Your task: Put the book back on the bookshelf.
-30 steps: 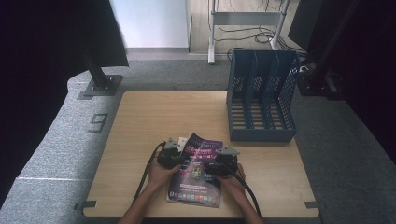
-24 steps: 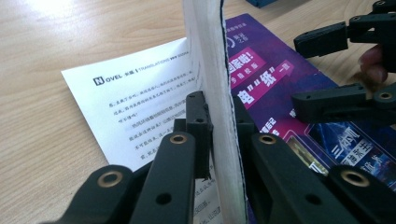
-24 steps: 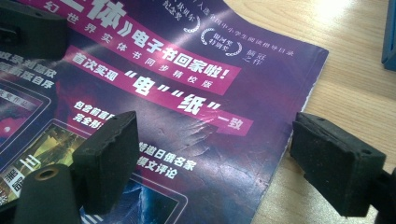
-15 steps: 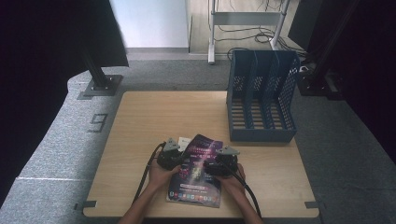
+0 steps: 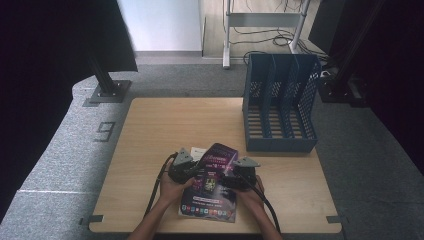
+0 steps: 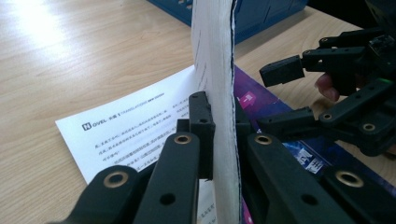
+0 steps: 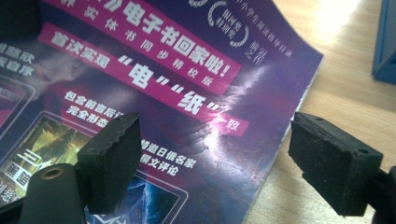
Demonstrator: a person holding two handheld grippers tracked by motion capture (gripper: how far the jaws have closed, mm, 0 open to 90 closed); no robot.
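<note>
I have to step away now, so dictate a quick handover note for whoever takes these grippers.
Left gripper: fingers shut on the magazine edge, lifting its far end off the table.
Right gripper: open, fingers on either side of the purple cover's edge, not gripping.
A white printed sheet lies flat beside the magazine.
Blue file rack stands at the table's far right, slots empty.
Done: magazine partly raised. Left, probably: grip it with the right and file it.

Lower half of white sheet [image 6: 135, 126] behind left gripper's jaws.
</note>
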